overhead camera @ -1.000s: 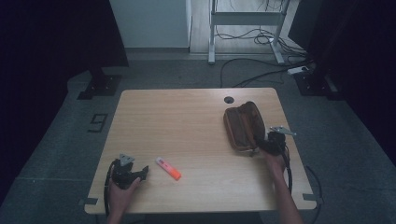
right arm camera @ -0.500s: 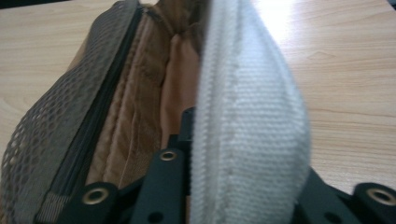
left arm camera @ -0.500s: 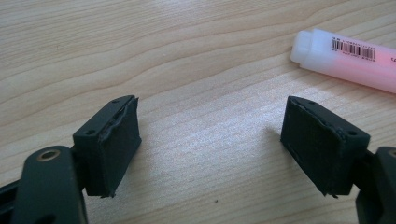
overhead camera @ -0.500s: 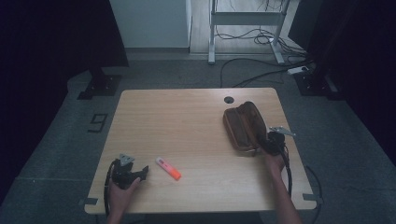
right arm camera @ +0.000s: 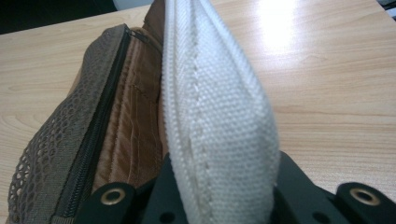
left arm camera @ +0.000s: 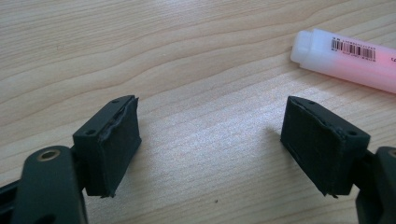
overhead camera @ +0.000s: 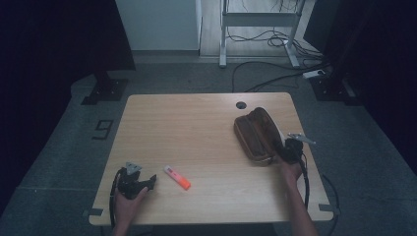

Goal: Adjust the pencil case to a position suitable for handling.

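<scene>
The wooden tabletop (overhead camera: 196, 128) carries my brown pencil case (overhead camera: 255, 135) near its right edge, lying open. My right hand-held gripper (overhead camera: 282, 153) has just been closing and now pinches the case's white canvas flap (right arm camera: 219, 121). My left hand-held gripper (overhead camera: 147, 181) rests with jaws spread, empty, just beside an orange highlighter (overhead camera: 177, 177).

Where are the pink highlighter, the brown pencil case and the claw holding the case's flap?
pink highlighter (overhead camera: 177, 178), high view, middle of its barrel
brown pencil case (overhead camera: 252, 137), high view, its brown top face
right claw (right arm camera: 219, 186), right gripper view, where it pinches the case's white flap
</scene>
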